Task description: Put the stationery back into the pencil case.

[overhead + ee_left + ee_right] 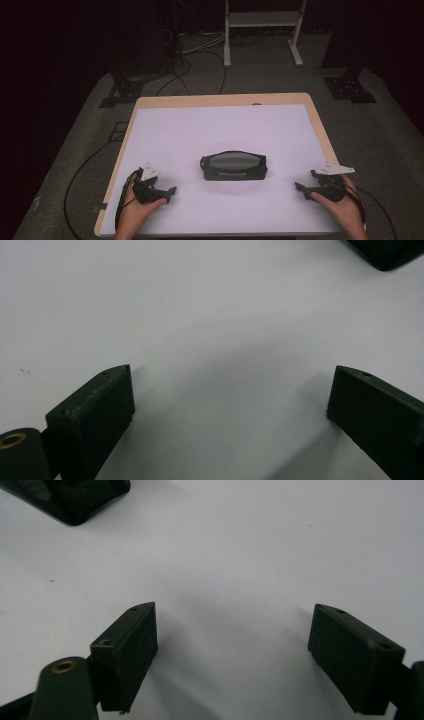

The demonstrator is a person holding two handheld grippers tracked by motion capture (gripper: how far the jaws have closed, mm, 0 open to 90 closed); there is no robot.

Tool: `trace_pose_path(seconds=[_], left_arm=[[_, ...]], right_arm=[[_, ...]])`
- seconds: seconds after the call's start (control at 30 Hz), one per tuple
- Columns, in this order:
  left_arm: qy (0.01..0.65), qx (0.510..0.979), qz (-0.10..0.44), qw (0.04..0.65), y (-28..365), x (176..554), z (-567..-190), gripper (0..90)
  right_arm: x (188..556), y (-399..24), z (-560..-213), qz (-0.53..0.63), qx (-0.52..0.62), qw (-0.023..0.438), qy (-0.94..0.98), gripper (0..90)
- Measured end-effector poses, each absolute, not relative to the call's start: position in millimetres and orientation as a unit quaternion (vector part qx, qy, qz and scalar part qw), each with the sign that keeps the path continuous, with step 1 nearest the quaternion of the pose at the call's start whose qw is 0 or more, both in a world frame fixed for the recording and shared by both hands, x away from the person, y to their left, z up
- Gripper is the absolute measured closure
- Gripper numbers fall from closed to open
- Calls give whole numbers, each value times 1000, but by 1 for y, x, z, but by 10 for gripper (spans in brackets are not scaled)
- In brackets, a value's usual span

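— Where does the black case (233,166) sit?
— At the middle of the white table (220,125), lying flat.
— And the grippers?
— The left gripper (167,192) rests left of the case, the right gripper (301,190) right of it; both gape wide, holding nothing.

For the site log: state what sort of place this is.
Probably a lab or recording studio: a white-topped table on grey carpet, dark surroundings, loose cables and a metal stand behind. A black pouch lies between two hand-held grippers.
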State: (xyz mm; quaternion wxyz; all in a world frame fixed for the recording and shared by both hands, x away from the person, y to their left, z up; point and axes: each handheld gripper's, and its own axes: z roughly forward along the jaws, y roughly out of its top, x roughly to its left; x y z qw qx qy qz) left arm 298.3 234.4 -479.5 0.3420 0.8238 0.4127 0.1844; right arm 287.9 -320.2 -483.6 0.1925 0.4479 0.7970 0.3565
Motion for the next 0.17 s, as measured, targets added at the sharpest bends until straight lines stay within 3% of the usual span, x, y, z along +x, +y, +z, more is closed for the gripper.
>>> trace_pose_path(seconds=[0.17], left_arm=[[414,823,183,343,234,294,-479,41]], right_arm=[[282,-323,-484,356,454,194,793,183]])
